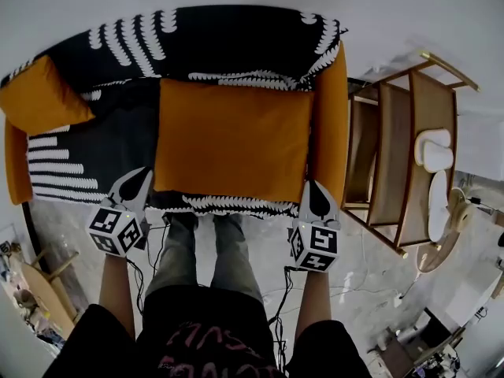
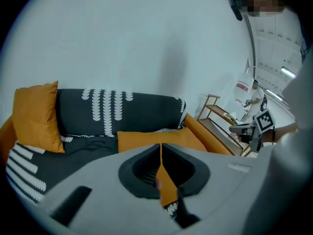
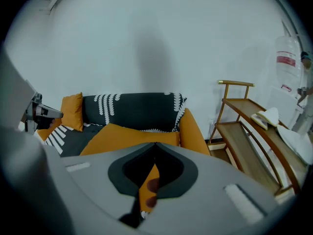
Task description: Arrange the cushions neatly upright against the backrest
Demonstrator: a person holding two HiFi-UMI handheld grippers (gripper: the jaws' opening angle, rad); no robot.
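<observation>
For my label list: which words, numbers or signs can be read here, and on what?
None can be read.
Pink print on the person's black shirt: upside down, unreadable.
Red label on the white object at right: too blurred.

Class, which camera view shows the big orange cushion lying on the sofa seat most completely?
The head view: the whole cushion shows, lying flat. Both gripper views show only its top face foreshortened, plus a pinched corner.

- large cushion (image 1: pixel 232 140), centre: plain orange.
- small cushion (image 1: pixel 39 97), ten o'clock: orange.
- sofa cover (image 1: pixel 213 42), twelve o'clock: black with white leaf-like rows.
- shelf (image 1: pixel 394 156), three o'clock: brown wood.
</observation>
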